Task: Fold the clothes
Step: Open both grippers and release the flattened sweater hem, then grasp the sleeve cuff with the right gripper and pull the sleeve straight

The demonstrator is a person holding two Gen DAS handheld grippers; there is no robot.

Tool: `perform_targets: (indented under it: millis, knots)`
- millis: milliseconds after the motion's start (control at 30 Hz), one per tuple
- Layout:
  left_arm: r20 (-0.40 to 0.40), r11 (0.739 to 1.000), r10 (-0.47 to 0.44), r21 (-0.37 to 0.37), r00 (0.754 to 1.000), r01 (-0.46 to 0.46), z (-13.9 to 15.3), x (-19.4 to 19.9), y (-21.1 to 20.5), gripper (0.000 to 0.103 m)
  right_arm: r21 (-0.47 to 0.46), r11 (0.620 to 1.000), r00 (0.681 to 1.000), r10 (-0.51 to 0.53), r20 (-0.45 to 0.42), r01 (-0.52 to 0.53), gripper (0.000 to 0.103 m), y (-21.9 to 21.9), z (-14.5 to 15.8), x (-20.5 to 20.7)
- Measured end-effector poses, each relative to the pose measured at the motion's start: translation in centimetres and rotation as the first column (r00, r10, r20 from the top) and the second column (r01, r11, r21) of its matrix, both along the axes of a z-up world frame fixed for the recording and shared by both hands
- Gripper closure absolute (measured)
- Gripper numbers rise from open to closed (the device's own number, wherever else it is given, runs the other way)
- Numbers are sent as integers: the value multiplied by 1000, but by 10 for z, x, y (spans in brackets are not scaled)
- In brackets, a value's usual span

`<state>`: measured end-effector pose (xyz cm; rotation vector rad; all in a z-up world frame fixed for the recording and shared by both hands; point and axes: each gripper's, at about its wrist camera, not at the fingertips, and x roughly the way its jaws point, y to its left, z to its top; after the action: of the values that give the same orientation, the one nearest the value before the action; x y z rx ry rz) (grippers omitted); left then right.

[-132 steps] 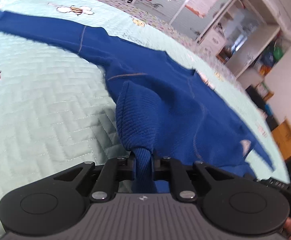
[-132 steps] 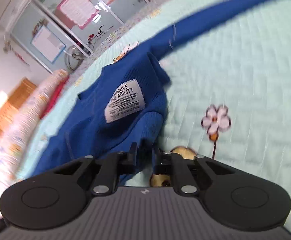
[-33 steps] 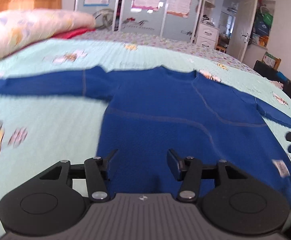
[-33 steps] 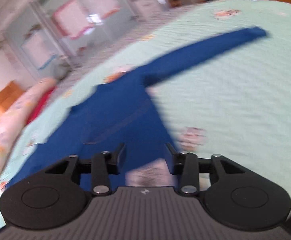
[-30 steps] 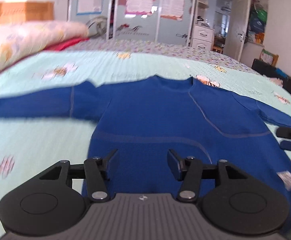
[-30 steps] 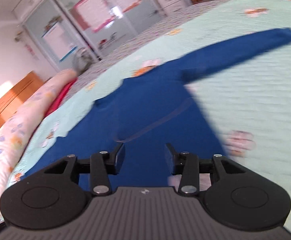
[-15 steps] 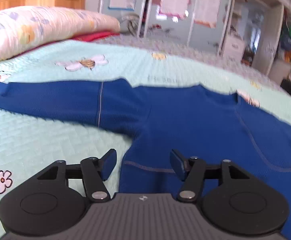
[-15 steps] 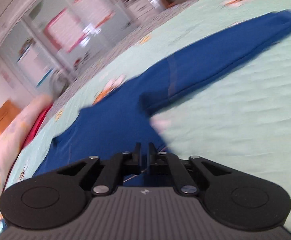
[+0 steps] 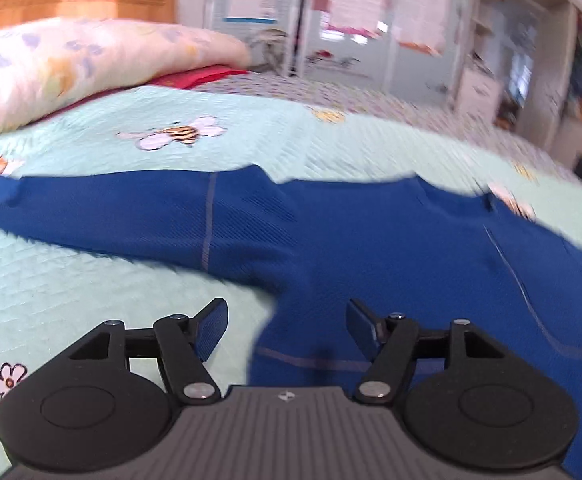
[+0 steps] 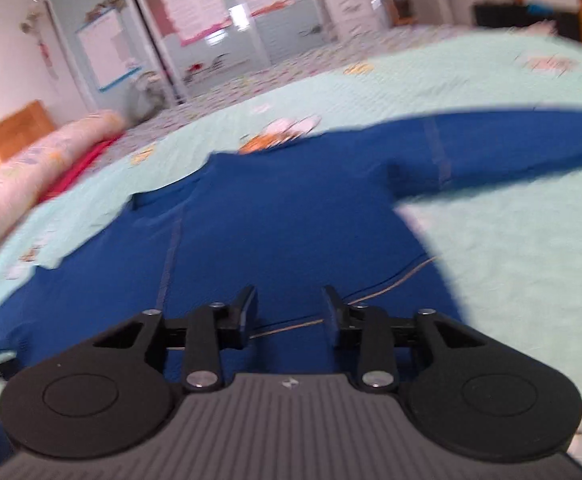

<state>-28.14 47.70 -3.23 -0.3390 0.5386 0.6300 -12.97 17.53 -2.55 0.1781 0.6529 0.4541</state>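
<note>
**Left wrist view: blue sweater spread flat, both claws empty above it**

Left wrist view shows the blue sweater (image 9: pixel 391 248) lying face-up on the pale green quilt (image 9: pixel 71 280) of the bed, sleeves stretched out to either side, probably so that it can be folded evenly. The left claw (image 9: pixel 287 330) hovers near the left side seam below the armpit, jaws apart with nothing between them. In the right wrist view the right claw (image 10: pixel 289 314) has just been opening, its jaws apart over the sweater's body and pressing on nothing. The left sleeve (image 9: pixel 103 216) ends near the frame edge. Motion blur smears the right sleeve (image 10: pixel 511 144); its cuff is cut off. The hem sits hidden under both claw housings. A floral pillow (image 9: pixel 71 68) lies far left.
</note>
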Motion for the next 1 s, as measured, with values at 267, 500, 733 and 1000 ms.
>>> perform_targets:
  millis: [267, 500, 733, 1000]
  knots:
    - [70, 978, 117, -183, 991, -103, -17, -16, 29, 35, -13, 947, 947, 321, 18, -321, 54, 135, 30, -12]
    - [56, 989, 32, -146, 998, -24, -16, -14, 27, 30, -236, 894, 923, 385, -24, -380, 30, 287, -22, 26]
    - [75, 981, -20, -192, 997, 34, -15, -15, 40, 28, -315, 907, 951, 307, 40, -279, 48, 376, -20, 74]
    - [143, 961, 68, -276, 987, -26, -10, -36, 55, 28, -255, 876, 908, 419, -21, -410, 69, 334, -16, 5]
